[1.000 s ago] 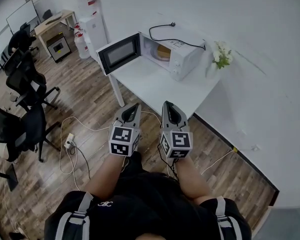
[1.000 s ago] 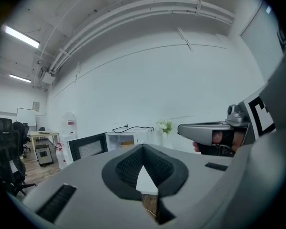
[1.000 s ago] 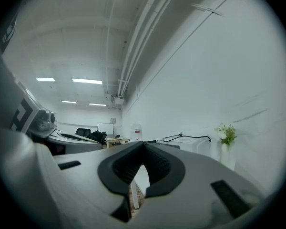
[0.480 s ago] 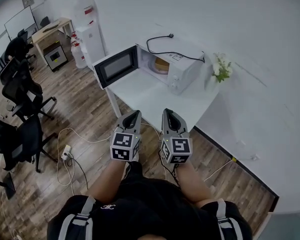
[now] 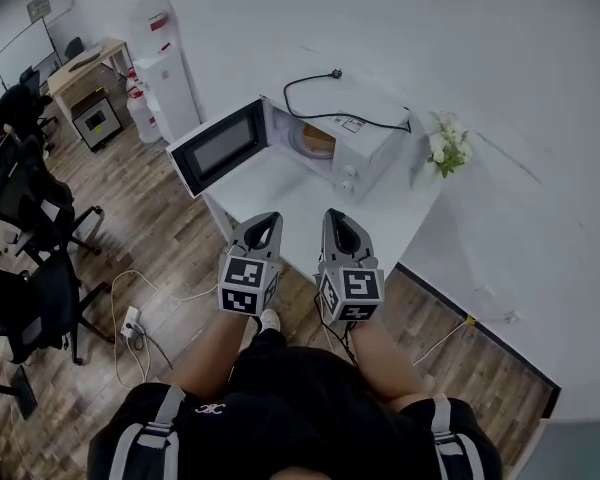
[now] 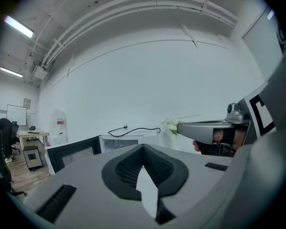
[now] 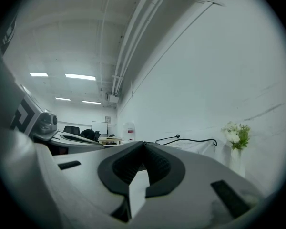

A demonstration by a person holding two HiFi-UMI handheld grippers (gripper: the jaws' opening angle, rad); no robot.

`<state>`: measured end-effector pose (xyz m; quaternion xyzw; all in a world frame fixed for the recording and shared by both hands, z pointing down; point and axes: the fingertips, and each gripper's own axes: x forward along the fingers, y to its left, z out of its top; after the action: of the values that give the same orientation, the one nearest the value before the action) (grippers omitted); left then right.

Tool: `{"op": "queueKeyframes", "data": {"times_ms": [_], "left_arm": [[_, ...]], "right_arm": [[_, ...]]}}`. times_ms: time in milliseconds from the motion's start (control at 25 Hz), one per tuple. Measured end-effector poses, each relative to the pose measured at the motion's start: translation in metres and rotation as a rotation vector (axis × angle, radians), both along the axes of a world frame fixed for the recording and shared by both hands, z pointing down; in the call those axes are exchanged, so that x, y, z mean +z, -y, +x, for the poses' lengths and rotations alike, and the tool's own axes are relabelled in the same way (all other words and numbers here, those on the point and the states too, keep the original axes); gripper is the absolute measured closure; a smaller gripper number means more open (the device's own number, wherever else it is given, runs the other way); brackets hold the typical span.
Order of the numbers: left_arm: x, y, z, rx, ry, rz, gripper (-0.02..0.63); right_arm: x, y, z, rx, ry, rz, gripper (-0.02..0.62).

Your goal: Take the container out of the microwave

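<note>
The white microwave [image 5: 355,138] stands on a white table [image 5: 300,203] with its door [image 5: 215,148] swung open to the left. Inside it sits a tan round container [image 5: 317,140]. My left gripper [image 5: 266,222] and right gripper [image 5: 337,218] are side by side at the table's near edge, pointing towards the microwave and well short of it. Both are shut with nothing in them. In the left gripper view the left gripper [image 6: 143,147] points level at the open door [image 6: 75,151], and the right gripper [image 6: 212,129] shows on the right. The right gripper view shows the right gripper [image 7: 144,143] shut and the microwave's cable [image 7: 190,139].
A vase of white flowers [image 5: 445,138] stands on the table right of the microwave. A black cable [image 5: 330,83] lies on the microwave's top. A water dispenser [image 5: 160,68], a desk and black office chairs [image 5: 30,208] fill the left. A power strip [image 5: 132,318] and cords lie on the wooden floor.
Both grippers and the person have moved forward to the table. The microwave and its open door now look nearer and larger. Both jaws have stayed shut.
</note>
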<state>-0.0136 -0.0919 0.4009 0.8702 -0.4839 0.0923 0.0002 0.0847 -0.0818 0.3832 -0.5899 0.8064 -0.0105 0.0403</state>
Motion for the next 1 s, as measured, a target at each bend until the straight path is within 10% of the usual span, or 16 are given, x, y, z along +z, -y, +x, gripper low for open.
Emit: {"op": "queueKeyframes", "data": {"times_ms": [1000], "left_arm": [[0.024,0.276,-0.035,0.279,0.024,-0.063,0.592]], "right_arm": [[0.024,0.245,-0.032,0.275,-0.009,-0.091,0.591]]}}
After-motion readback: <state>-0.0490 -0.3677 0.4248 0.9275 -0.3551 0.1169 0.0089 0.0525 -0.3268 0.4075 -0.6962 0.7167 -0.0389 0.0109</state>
